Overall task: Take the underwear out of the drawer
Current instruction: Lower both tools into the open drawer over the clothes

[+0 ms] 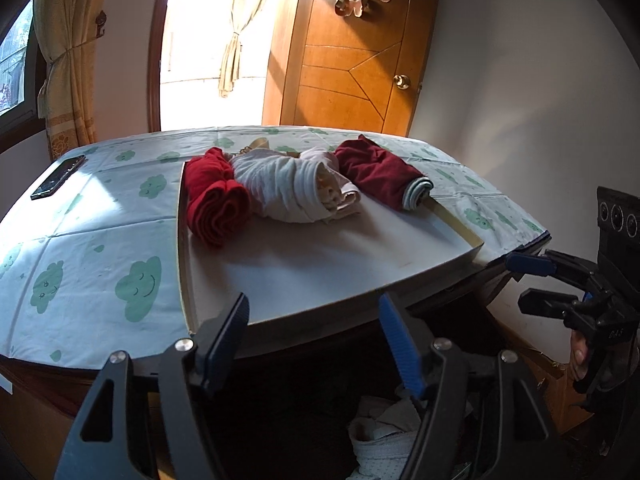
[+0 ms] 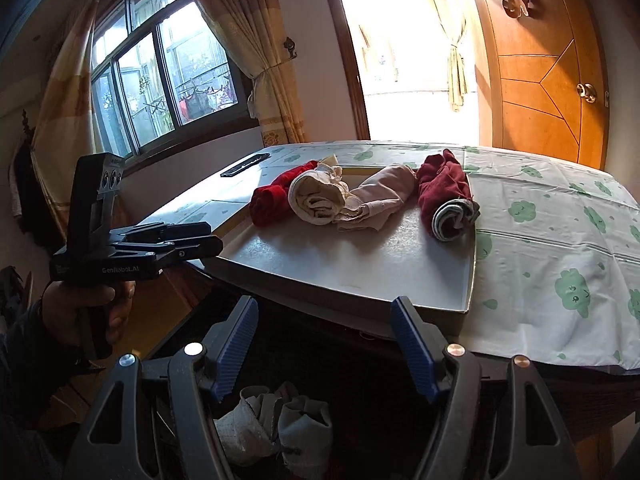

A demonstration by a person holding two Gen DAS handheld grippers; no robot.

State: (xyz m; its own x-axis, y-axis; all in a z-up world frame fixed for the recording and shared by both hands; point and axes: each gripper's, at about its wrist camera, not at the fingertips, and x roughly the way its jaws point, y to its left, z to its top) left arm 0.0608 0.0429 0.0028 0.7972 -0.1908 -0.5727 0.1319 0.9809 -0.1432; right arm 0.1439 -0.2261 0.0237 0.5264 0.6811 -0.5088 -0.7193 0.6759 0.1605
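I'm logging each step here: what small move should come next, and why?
Probably lower the right tongs onto the pale rolls in the dark drawer below. Both tongs are open and hold nothing; four rolls already lie on the tray, and more remain in the drawer.

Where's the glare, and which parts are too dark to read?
Left wrist view: the doorway is blown out white, the drawer below nearly black. Right wrist view: same doorway glare, sunlight on the tray, straight table edges bowed by the fisheye.
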